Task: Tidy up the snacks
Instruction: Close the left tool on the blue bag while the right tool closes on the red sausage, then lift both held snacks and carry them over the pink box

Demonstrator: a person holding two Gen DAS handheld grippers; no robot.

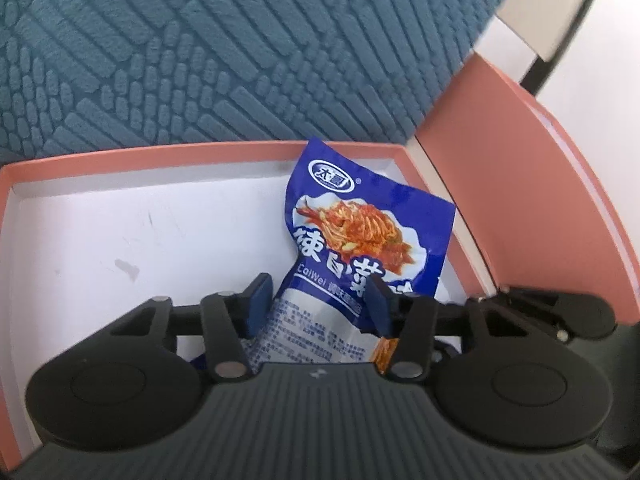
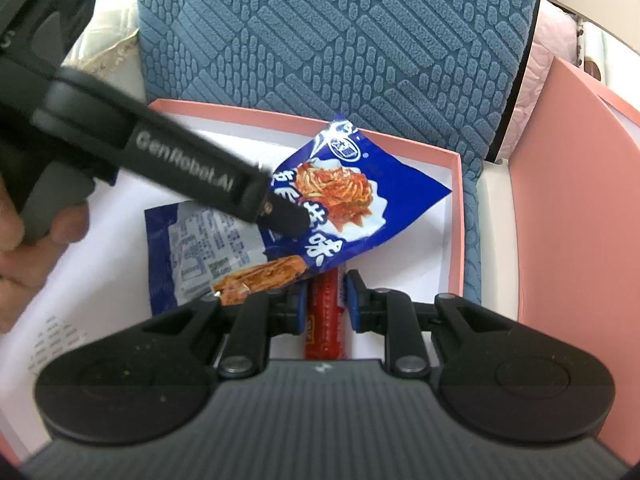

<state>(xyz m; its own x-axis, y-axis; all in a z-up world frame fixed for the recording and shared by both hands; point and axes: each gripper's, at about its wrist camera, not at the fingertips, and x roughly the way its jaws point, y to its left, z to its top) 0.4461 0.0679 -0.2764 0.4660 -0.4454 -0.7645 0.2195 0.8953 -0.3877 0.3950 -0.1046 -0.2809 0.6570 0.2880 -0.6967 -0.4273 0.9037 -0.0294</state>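
Left wrist view: blue snack packet (image 1: 360, 236), crumpled, pictured noodles, inside pink box (image 1: 200, 152) | left hand-held gripper (image 1: 318, 300) angled down, clamped on the packet | right hand-held gripper (image 2: 323, 300) clamped on red sausage stick (image 2: 325, 320), over box

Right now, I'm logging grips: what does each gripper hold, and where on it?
Left gripper pinches the blue packet across its middle; right gripper clamps the red sausage stick by its sides.
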